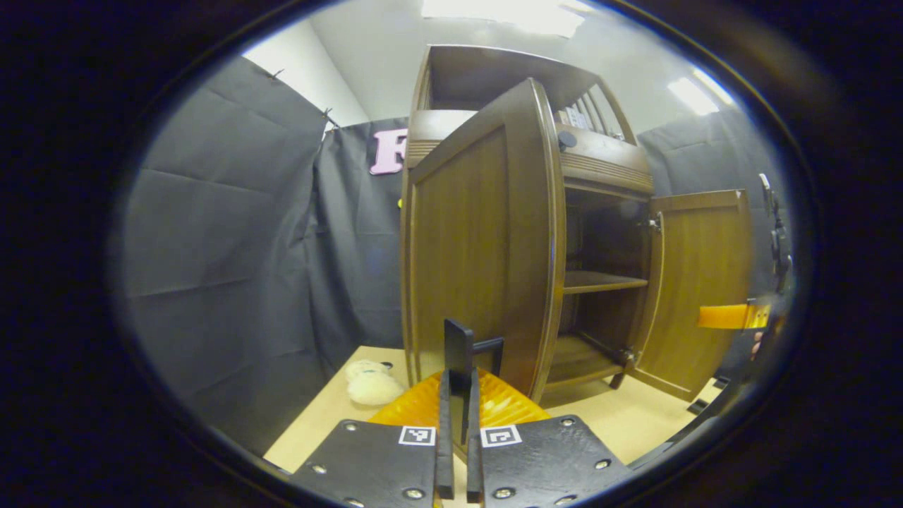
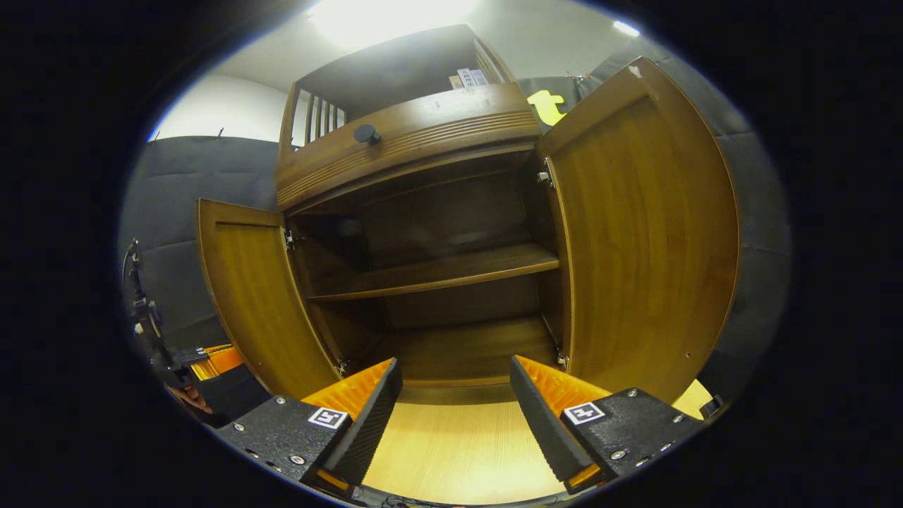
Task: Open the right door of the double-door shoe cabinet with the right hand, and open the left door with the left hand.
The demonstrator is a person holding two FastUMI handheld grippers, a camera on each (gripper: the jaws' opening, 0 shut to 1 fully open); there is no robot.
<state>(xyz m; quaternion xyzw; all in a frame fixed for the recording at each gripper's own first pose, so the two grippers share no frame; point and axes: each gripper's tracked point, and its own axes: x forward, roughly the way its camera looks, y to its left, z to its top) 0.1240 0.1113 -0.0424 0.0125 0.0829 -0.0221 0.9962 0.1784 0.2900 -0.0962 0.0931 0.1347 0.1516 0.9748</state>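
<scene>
In the left gripper view, the left gripper (image 1: pixel 457 395) has its fingers nearly together around the dark handle (image 1: pixel 460 347) of the left door (image 1: pixel 480 247), apparently to swing it out; whether both press it is unclear. The right gripper (image 2: pixel 455 406) has its fingers wide, holding nothing, with the right door (image 2: pixel 645 233) open at two o'clock. The shoe cabinet (image 2: pixel 416 134) has dim shelves, and a pale object (image 1: pixel 372 383) at eight o'clock is hard to identify.

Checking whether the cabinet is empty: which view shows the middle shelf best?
The right gripper view: it faces the open cabinet head-on, so the shelf shows across its full width, bare. The left gripper view looks past the left door, which hides most of it, leaving a short strip of shelf.
</scene>
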